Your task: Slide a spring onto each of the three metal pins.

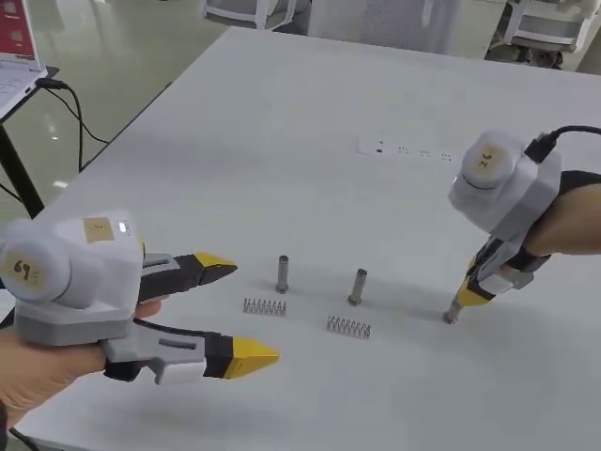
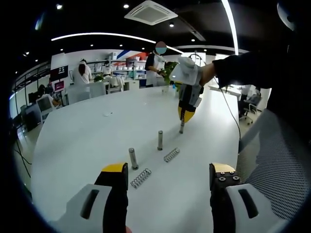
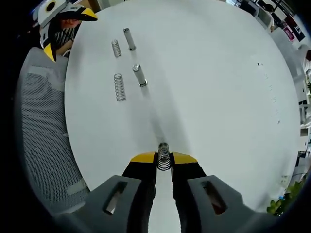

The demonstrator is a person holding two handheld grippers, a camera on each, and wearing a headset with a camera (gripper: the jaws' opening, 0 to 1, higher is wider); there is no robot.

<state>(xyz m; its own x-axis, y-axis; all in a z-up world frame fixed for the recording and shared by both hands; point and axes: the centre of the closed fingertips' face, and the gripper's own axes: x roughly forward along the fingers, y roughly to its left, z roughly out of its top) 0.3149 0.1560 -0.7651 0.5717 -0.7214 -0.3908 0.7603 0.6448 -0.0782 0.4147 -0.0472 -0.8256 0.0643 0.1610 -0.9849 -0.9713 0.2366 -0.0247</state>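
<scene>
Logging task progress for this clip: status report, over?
Left gripper open, above table. Right gripper shut on spring at third pin. Two springs lying beside two bare pins.

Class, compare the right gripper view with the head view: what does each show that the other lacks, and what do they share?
Right gripper view: a spring clamped between the right tool's jaws, plus a mesh chair. Head view: a laptop and a power strip. Shared: the white table, two standing pins, two loose springs, and the open left tool.
</scene>
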